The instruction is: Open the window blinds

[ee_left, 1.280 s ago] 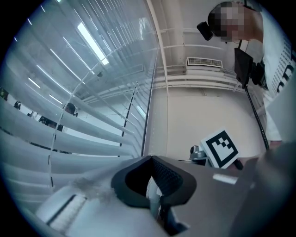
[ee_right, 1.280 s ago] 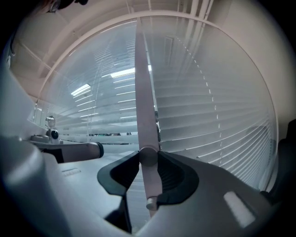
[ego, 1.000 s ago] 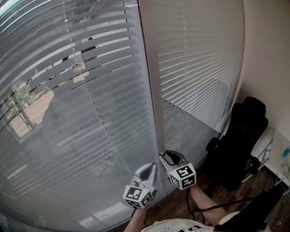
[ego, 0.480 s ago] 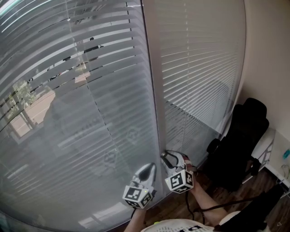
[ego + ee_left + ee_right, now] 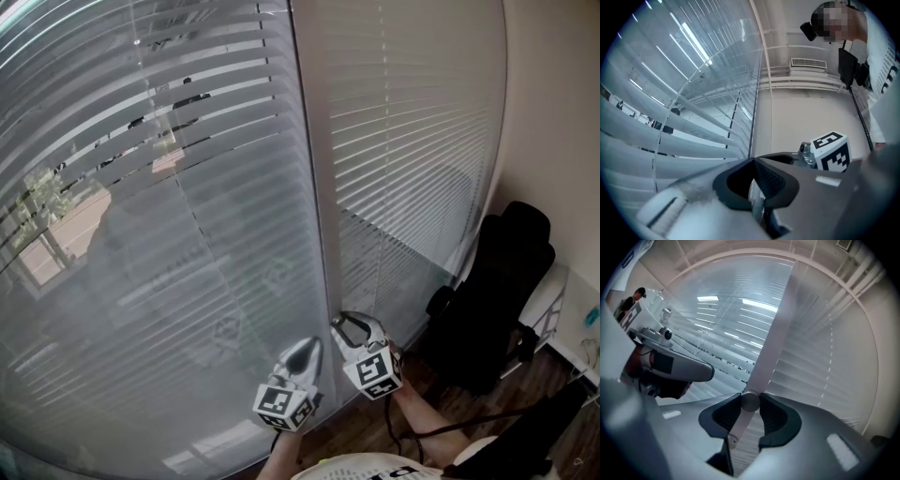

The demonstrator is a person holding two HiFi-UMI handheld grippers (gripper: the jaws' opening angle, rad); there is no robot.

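Two sets of white slatted blinds hang side by side: the left blind [image 5: 169,234] with slats partly tilted, showing outdoors through gaps, and the right blind [image 5: 412,141] with slats closed. A white frame post [image 5: 314,187] divides them. My right gripper [image 5: 351,327] sits at the foot of that post, shut on a thin white blind wand [image 5: 740,420] that runs between its pads. My left gripper [image 5: 309,349] hovers just left of it, tips together, close to the slats [image 5: 670,140]. In the left gripper view the right gripper's marker cube [image 5: 829,150] shows beside it.
A black office chair [image 5: 497,291] stands at the right against the beige wall [image 5: 553,112]. Dark wood floor [image 5: 450,412] with a black cable lies below. A white desk edge [image 5: 572,328] is at the far right.
The right gripper has rolled about its own axis while staying at the wand; its marker cube shows a different tilt. The left gripper has kept still.
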